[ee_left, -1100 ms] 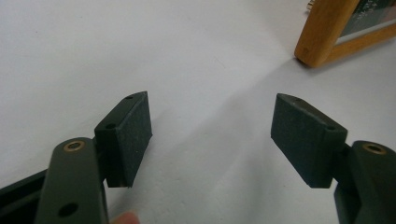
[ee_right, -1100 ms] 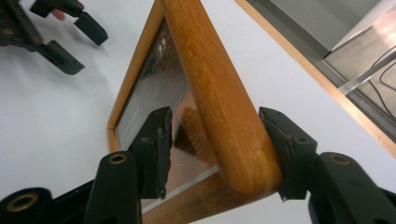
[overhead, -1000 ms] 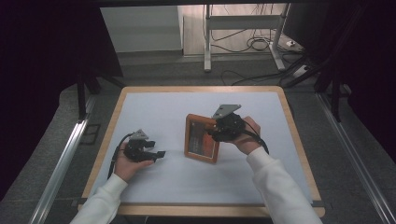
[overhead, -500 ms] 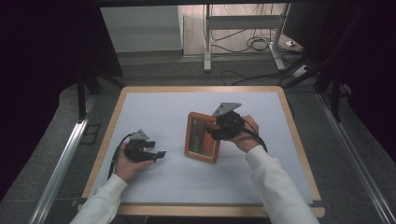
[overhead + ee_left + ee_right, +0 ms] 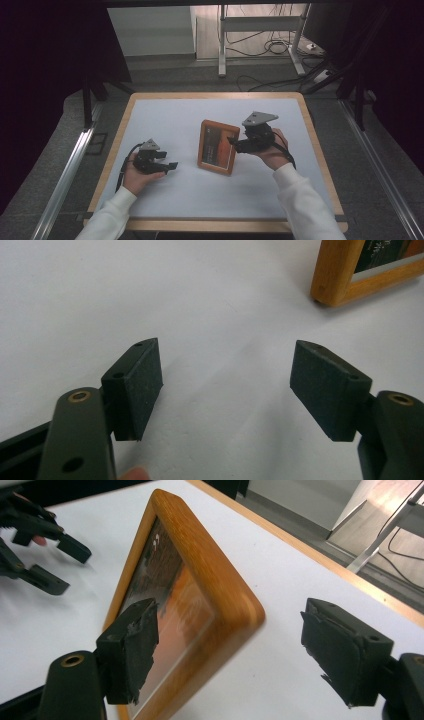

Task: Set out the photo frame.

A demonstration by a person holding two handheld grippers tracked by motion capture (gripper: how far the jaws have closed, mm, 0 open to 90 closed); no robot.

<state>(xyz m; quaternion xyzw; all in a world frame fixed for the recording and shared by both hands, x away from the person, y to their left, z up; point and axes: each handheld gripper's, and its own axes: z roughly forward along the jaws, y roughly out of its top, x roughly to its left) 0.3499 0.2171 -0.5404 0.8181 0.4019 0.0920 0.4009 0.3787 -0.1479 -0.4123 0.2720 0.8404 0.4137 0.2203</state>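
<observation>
A wooden picture frame (image 5: 217, 147) stands tilted on the white table (image 5: 165, 115), its dark and orange picture facing the person. My right gripper (image 5: 233, 145) is at the frame's right edge. In the right gripper view it (image 5: 230, 625) is open, with the frame's rounded edge (image 5: 210, 575) between the jaws: the left pad (image 5: 132, 642) is in front of the glass and the right pad (image 5: 340, 647) stands well clear. My left gripper (image 5: 171, 166) rests low on the table left of the frame, open (image 5: 225, 355) with nothing between its pads. The frame's corner (image 5: 345, 275) lies beyond it.
The table has a wooden rim (image 5: 215, 95). Behind it on the floor are metal stand legs (image 5: 221, 45) and loose cables (image 5: 272, 47). Metal rails (image 5: 67, 170) run along both sides. The left gripper (image 5: 40, 535) shows beyond the frame in the right gripper view.
My right gripper has shifted slightly to the right at the frame's edge. The frame has barely moved, and the left gripper has stayed still.
</observation>
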